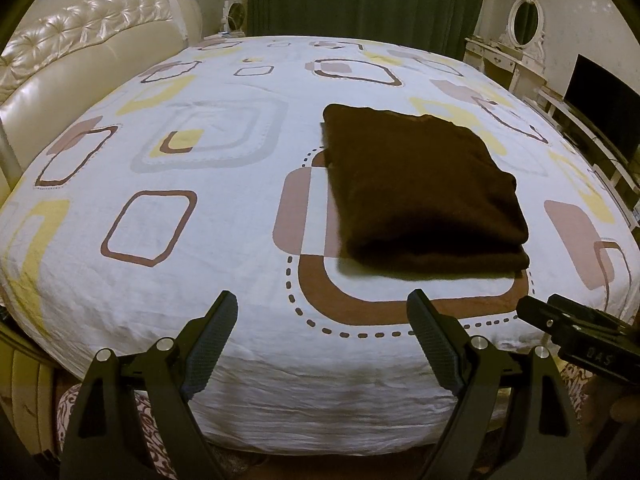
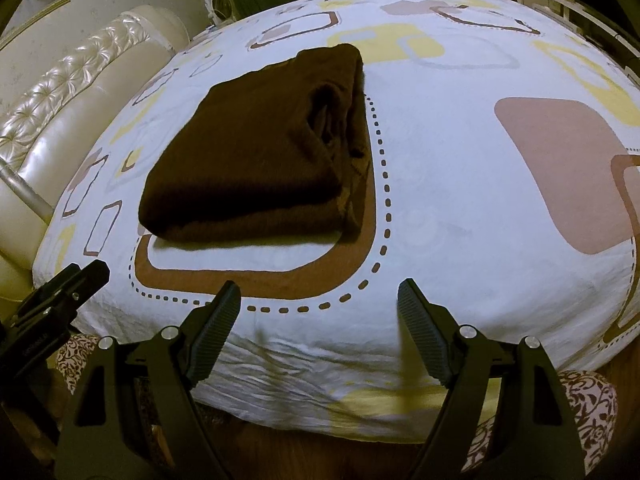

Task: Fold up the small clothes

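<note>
A dark brown garment [image 1: 420,192] lies folded in a thick rectangle on the patterned bed sheet [image 1: 200,240]. It also shows in the right wrist view [image 2: 256,168], with stacked layers visible at its right edge. My left gripper [image 1: 322,300] is open and empty above the bed's near edge, short of the garment. My right gripper [image 2: 318,290] is open and empty, also short of the garment. The right gripper's body [image 1: 580,332] shows at the right of the left wrist view, and the left gripper's body [image 2: 60,292] at the left of the right wrist view.
A padded cream headboard [image 1: 80,60] runs along the bed's left side. A dark green curtain [image 1: 368,0] hangs behind the bed. A white dressing table with an oval mirror [image 1: 524,24] and a dark screen [image 1: 600,96] stand at the right.
</note>
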A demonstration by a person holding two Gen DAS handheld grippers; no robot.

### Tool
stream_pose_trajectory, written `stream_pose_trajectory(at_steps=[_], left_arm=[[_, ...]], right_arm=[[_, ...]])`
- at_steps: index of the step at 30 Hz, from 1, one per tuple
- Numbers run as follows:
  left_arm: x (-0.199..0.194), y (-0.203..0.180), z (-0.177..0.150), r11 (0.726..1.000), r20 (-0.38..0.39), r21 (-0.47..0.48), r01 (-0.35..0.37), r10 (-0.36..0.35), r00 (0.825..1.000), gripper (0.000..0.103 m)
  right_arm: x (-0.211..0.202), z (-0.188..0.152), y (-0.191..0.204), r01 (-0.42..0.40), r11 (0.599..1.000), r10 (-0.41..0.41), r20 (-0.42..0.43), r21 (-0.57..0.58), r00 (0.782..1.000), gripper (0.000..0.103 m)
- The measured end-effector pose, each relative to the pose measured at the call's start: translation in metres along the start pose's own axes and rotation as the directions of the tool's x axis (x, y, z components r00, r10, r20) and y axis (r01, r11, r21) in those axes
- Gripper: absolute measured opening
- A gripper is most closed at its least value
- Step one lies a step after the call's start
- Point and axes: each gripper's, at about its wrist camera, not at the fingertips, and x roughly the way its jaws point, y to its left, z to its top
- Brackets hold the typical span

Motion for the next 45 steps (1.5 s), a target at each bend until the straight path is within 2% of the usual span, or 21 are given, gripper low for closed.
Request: stream_pose_trajectory(at_steps=[15,27,31,34,38,43,45], left_arm=[[-0.001,-0.004,-0.002,1.000,-0.006,0.006,0.008,-0.008,1.000,0.086],[-0.001,-0.005,-0.002,1.000,-0.002,0.018,-0.014,0.014,1.000,0.086],[-0.002,-0.006,-0.001,1.000,0.004,0.004,-0.004,0.004,1.000,0.089],[-0.007,-0.004,0.002,0.998,0.028,-0.021,-0.053,0.053,0.998,0.091],[-0.020,-0.007,0.013,1.000,0.085,0.015,0.006,-0.007,0.996,0.091],[-0.013,0.025,0.053,0.998,0.099,-0.067,0.022,-0.015,0.995,0.091],[0.001,0.054,0.081,0.992,0.094,-0.115,-0.050,0.061,0.994,0.091]], right_arm=[[0.002,-0.002,0.001,-0.001,1.000,0.001,-0.008,-0.006,1.000,0.081],[0.003,-0.002,0.002,-0.004,1.000,0.003,-0.013,-0.009,1.000,0.081],[0.003,-0.003,0.003,-0.005,1.000,0.005,-0.016,-0.012,1.000,0.081],[0.003,-0.003,0.002,-0.005,1.000,0.005,-0.017,-0.014,1.000,0.081],[0.004,-0.003,0.001,-0.008,1.000,0.008,-0.019,-0.013,1.000,0.081],[-0.003,0.010,-0.003,-0.043,0.999,0.043,-0.015,0.009,0.999,0.081],[-0.012,0.028,-0.006,-0.062,0.998,0.061,0.023,0.018,0.998,0.083]])
